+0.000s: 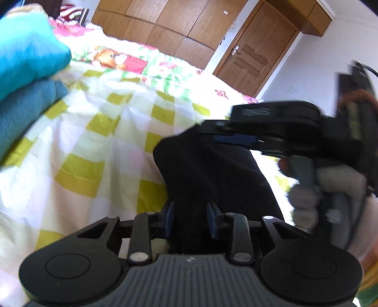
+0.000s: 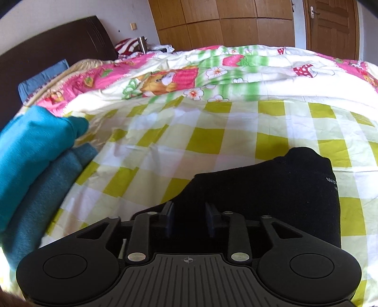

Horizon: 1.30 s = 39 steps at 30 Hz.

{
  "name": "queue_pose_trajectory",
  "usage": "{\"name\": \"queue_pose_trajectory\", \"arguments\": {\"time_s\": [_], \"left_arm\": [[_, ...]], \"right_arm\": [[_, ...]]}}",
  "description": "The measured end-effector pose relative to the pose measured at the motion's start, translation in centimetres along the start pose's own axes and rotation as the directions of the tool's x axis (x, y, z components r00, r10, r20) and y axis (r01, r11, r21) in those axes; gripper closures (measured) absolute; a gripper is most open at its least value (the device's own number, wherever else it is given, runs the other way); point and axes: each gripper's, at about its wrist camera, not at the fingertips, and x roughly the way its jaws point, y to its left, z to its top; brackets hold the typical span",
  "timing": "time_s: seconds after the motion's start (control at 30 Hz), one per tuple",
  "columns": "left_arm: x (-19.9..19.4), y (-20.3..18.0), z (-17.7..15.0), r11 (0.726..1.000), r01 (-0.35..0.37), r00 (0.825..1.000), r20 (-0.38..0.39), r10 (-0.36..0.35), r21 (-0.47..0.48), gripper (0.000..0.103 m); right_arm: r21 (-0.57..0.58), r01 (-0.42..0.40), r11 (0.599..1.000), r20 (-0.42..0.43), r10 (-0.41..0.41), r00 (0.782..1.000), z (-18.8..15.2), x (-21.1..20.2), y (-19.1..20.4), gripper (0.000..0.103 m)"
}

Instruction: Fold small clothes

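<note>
Item: black sock (image 2: 271, 189), one piece, lying on the bed (image 2: 212, 137) over the yellow-and-white checked part of the cover. Small white lettering shows near its right edge in the right wrist view.

Left hand-held gripper (image 1: 191, 218): fingers set a little apart, dark sock fabric lying between them; whether the pads press the cloth cannot be told.

Right hand-held gripper (image 2: 189, 218): fingers likewise set a little apart, the near edge of the sock between them; a firm grip cannot be confirmed. In the left wrist view this same tool (image 1: 271, 132) shows at the far right end of the sock, held by a gloved hand (image 1: 330, 189), blurred.

Folded teal clothes (image 2: 35, 160): stacked to the left of the sock, well apart from it, on the same cover.

Beyond the sock: cartoon-print bedding (image 2: 165, 80), dark headboard (image 2: 52, 44), wooden wardrobe (image 2: 224, 21), wooden door (image 2: 330, 26).
</note>
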Motion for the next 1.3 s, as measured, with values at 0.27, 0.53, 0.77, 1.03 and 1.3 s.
{"name": "queue_pose_trajectory", "arguments": {"time_s": [0.27,0.53,0.77,1.03,1.3], "left_arm": [[0.4,-5.0,4.0,0.984,0.003,0.994,0.11,-0.023,0.177,0.056],[12.5,-9.2,4.1,0.949,-0.034,0.996,-0.073,0.06,0.312,0.056],[7.8,-6.3,3.8,0.98,-0.059,0.997,-0.045,0.069,0.189,0.057],[3.4,-4.6,-1.5,0.935,-0.176,0.972,-0.098,0.215,0.308,0.05],[-0.7,-4.4,-1.7,0.952,-0.156,0.984,-0.037,0.172,0.263,0.05]], "right_arm": [[0.151,-0.016,0.988,0.182,-0.012,0.983,-2.6,-11.0,-6.2,0.066],[0.313,-0.016,0.95,0.062,-0.003,0.998,-10.8,-11.4,-9.7,0.063],[0.236,0.012,0.972,0.055,-0.026,0.998,-12.2,-12.2,-8.9,0.062],[0.335,-0.034,0.941,0.051,0.018,0.999,-15.5,-13.6,-9.5,0.062],[0.31,0.025,0.95,0.02,-0.033,0.999,-16.8,-15.5,-7.3,0.062]]}}
